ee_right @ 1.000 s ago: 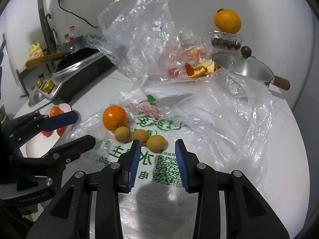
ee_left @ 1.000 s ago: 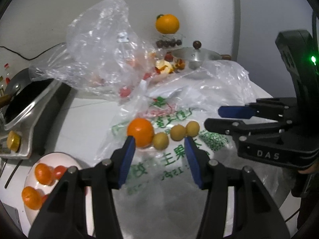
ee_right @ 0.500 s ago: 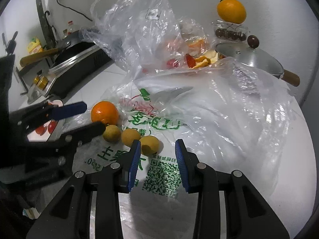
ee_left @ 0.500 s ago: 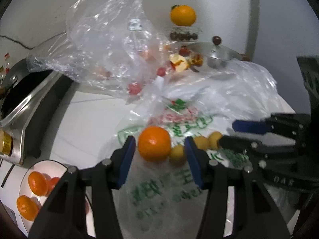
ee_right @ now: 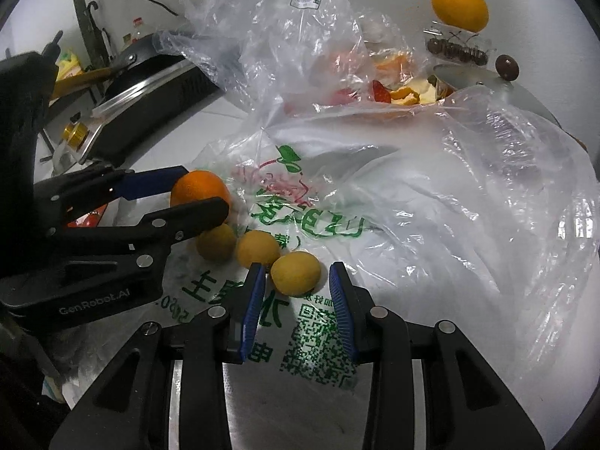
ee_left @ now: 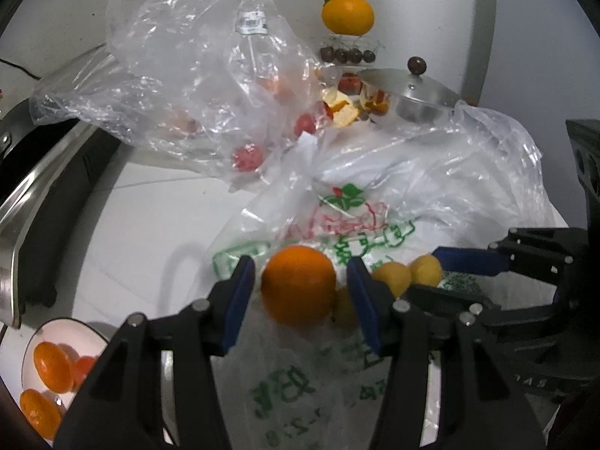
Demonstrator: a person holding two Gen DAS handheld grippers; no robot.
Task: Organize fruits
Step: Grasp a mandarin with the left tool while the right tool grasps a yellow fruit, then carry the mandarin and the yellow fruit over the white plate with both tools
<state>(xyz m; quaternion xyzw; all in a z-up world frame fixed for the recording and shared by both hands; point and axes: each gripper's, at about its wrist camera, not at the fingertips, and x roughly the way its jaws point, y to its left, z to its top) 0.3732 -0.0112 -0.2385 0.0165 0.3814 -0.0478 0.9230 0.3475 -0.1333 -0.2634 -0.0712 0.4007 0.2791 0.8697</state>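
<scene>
- While a few orange fruits already lie on the white plate (ee_left: 41,332) at the lower left of the left wrist view, most of the sorting looks undone, as I judge it.
- The left gripper (ee_left: 300,292) stands spread apart around the orange (ee_left: 298,290), its blue pads on either side; whether they touch it I cannot tell.
- The right gripper (ee_right: 296,287) is likewise released, bracketing the nearest of three small yellow fruits (ee_right: 295,273) without clamping it.
- All four of these fruits rest on the printed plastic bag (ee_right: 311,221) lying flat on the counter.
- Left to do, by my reading: close on both fruits, carry them off, then fetch the two remaining yellow ones.
- Red fruits inside the clear bag (ee_left: 187,75) behind also appear unsorted.
</scene>
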